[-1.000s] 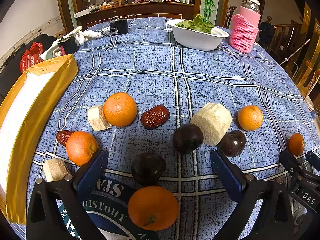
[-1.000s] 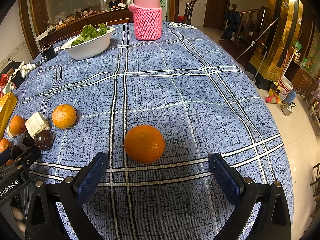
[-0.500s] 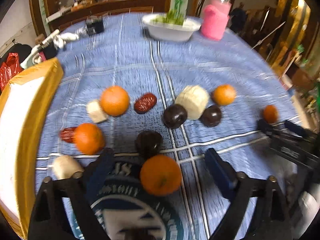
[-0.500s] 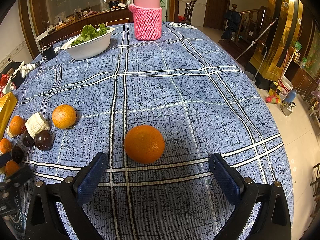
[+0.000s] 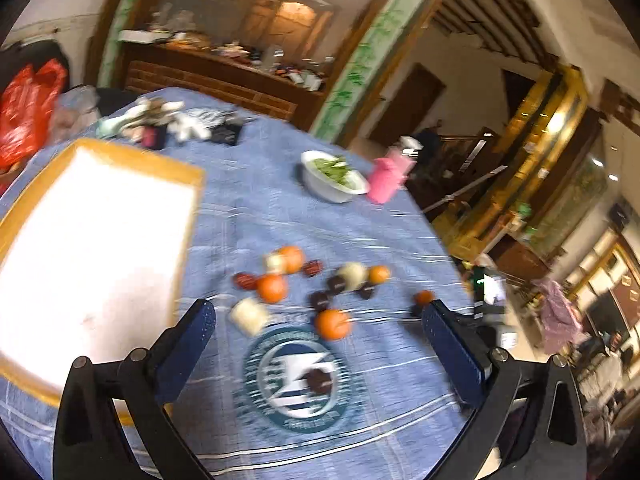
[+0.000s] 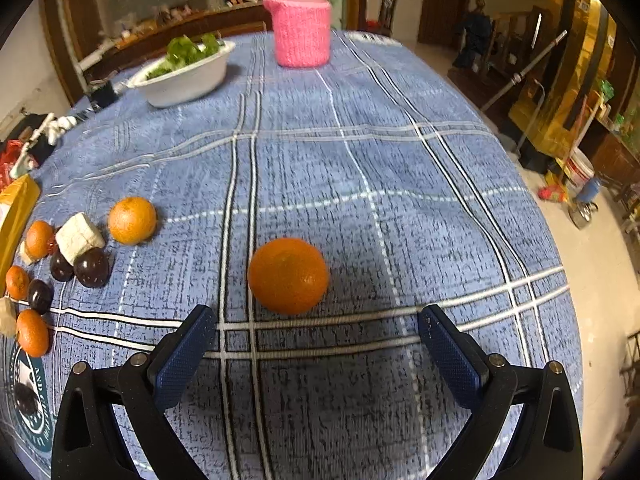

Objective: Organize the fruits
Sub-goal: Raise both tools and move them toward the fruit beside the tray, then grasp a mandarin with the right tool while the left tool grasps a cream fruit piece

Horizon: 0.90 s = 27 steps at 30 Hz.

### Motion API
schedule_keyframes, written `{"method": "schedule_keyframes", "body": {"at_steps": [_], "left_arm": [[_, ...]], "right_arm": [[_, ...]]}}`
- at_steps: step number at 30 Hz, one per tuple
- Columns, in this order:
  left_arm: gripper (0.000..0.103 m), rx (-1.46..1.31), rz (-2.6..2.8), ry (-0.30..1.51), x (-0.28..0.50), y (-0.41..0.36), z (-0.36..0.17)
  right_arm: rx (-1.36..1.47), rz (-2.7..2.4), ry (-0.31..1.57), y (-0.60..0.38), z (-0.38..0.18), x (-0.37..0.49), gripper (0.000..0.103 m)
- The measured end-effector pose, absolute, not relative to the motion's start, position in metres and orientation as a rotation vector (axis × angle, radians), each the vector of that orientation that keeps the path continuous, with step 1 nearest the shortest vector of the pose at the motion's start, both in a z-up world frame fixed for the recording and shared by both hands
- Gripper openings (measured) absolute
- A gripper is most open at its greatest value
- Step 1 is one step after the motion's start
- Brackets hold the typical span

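Right gripper [image 6: 312, 354] low over the counter [image 6: 400, 184], jaws spread wide and empty, lone orange [image 6: 288, 275] just ahead between the finger lines, likely lined up as the next pick. Left gripper [image 5: 320, 344] high and tilted, jaws also open on nothing, view blurred; probably raised to survey the fruit cluster [image 5: 320, 288] and the gold-rimmed tray [image 5: 188, 216] beside it, the likely drop spot
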<state>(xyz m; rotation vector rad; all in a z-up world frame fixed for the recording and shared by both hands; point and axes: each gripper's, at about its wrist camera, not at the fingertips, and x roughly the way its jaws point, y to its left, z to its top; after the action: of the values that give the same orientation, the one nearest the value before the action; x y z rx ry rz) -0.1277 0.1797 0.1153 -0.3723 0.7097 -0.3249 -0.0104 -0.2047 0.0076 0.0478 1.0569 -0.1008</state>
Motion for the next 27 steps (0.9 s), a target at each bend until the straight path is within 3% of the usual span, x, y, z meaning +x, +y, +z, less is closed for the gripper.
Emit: {"method": "schedule_keyframes", "body": {"at_steps": [4, 6, 12, 14, 16, 17, 19, 27], "left_arm": [[0.098, -0.404, -0.299, 0.666, -0.147, 0.200, 0.117], [0.098, -0.414, -0.289, 0.633, -0.149, 0.209, 0.118], [0.098, -0.385, -0.272, 0.651, -0.143, 0.216, 0.103], [0.098, -0.376, -0.260, 0.687, -0.140, 0.214, 0.097], [0.088, -0.372, -0.260, 0.705, -0.139, 0.215, 0.094], [0.077, -0.368, -0.270, 0.714, -0.137, 0.215, 0.093], [0.067, -0.352, -0.287, 0.731, -0.137, 0.213, 0.091], [0.065, -0.293, -0.321, 0.795, -0.126, 0.188, 0.072]], "right_arm": [[0.071, -0.162, 1.151, -0.204, 0.012, -0.005, 0.100], [0.082, -0.184, 1.106, -0.196, 0.025, -0.017, 0.089], [0.067, 0.147, 0.945, -0.109, 0.057, -0.059, 0.089], [0.052, 0.224, 0.933, -0.082, 0.058, -0.062, 0.085], [0.006, 0.281, 0.919, -0.055, 0.056, -0.066, 0.074], [-0.017, 0.300, 0.919, -0.045, 0.054, -0.069, 0.069], [-0.031, 0.342, 0.915, -0.027, 0.050, -0.076, 0.066], [-0.066, 0.328, 0.947, -0.018, 0.030, -0.058, 0.066]]}}
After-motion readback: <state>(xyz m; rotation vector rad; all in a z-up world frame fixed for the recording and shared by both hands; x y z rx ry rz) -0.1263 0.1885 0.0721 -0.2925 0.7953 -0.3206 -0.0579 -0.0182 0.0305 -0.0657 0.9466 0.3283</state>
